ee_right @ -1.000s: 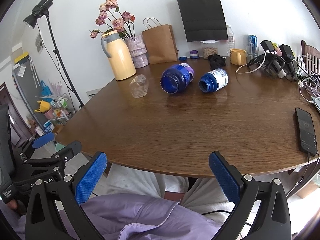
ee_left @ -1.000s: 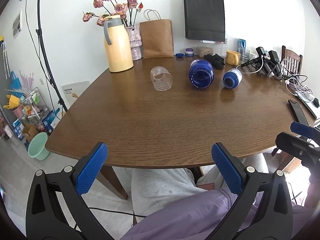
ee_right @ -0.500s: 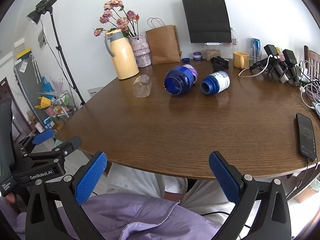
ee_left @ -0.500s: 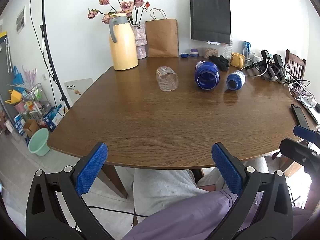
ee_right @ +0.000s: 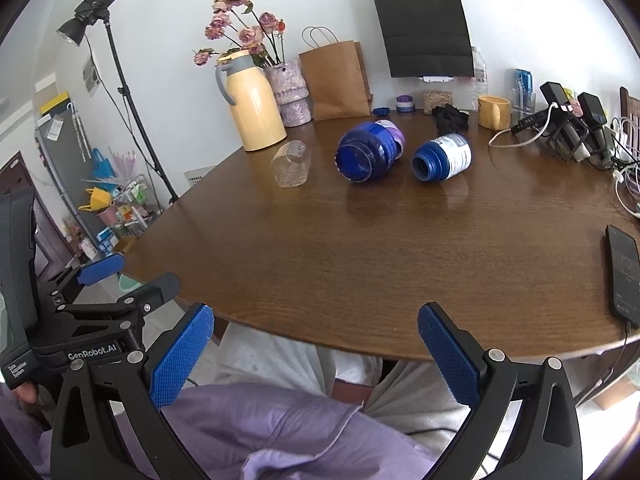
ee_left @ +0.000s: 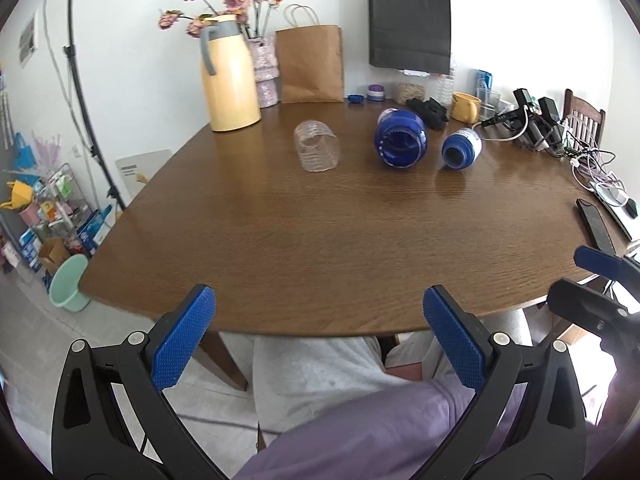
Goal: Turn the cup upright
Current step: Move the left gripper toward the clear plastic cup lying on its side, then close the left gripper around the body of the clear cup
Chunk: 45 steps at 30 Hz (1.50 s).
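A clear ribbed plastic cup (ee_left: pixel 317 145) lies on its side on the brown wooden table (ee_left: pixel 320 240), far side, left of centre; it also shows in the right wrist view (ee_right: pixel 291 163). My left gripper (ee_left: pixel 320 340) is open and empty, held off the table's near edge above the person's lap. My right gripper (ee_right: pixel 316 352) is open and empty, also at the near edge. The left gripper (ee_right: pixel 132 284) shows at the left of the right wrist view.
A large blue jar (ee_left: pixel 400 138) and a smaller blue bottle (ee_left: pixel 462 148) lie on their sides right of the cup. A yellow jug (ee_left: pixel 229 76), flower vase, paper bags, yellow mug (ee_left: pixel 466 107) and cables line the back. A phone (ee_right: pixel 622 270) lies at the right.
Both grippers have moved slightly forward and up toward the table; the table objects have not moved. Both stay open.
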{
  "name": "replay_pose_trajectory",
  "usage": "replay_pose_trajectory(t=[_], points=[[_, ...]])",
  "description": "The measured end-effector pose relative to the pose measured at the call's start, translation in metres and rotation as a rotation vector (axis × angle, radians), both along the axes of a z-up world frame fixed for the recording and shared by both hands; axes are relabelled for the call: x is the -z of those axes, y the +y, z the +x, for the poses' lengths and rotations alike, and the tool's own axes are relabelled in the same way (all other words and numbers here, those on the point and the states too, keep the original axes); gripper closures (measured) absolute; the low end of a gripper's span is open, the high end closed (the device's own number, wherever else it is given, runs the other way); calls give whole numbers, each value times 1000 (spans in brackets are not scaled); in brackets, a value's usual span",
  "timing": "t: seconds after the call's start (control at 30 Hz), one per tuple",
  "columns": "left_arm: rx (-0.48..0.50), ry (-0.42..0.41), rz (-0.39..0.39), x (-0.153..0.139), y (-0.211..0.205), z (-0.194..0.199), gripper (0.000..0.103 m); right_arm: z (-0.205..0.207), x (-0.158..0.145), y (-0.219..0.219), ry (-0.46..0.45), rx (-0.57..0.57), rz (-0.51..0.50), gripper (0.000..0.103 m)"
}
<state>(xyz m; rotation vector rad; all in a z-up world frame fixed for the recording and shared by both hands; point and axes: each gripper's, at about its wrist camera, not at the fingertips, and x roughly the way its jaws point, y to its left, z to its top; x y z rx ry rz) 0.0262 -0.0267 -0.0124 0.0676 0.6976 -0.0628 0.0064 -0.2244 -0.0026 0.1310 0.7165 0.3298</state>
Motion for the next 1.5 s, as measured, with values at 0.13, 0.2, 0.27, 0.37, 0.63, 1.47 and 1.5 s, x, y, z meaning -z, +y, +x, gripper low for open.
replay_pose_trajectory(t=[0.13, 0.2, 0.27, 0.37, 0.63, 1.47, 1.5], points=[[-5, -24, 13, -5, 1, 35, 0, 36, 1, -3, -7, 3, 7, 0], [8, -23, 5, -7, 3, 53, 0, 58, -2, -8, -8, 10, 36, 0], [11, -4, -11, -10, 8, 77, 0, 75, -3, -11, -3, 10, 48, 0], [16, 2, -32, -18, 12, 123, 0, 106, -6, -14, 0, 11, 33, 0], [-9, -26, 19, -18, -6, 245, 0, 174, -3, -28, 7, 52, 54, 0], [-134, 107, 98, 43, -6, 314, 43, 246, 38, -36, 89, -48, 179, 0], [-133, 103, 91, 41, -7, 307, 43, 247, 39, -36, 93, -49, 181, 0]])
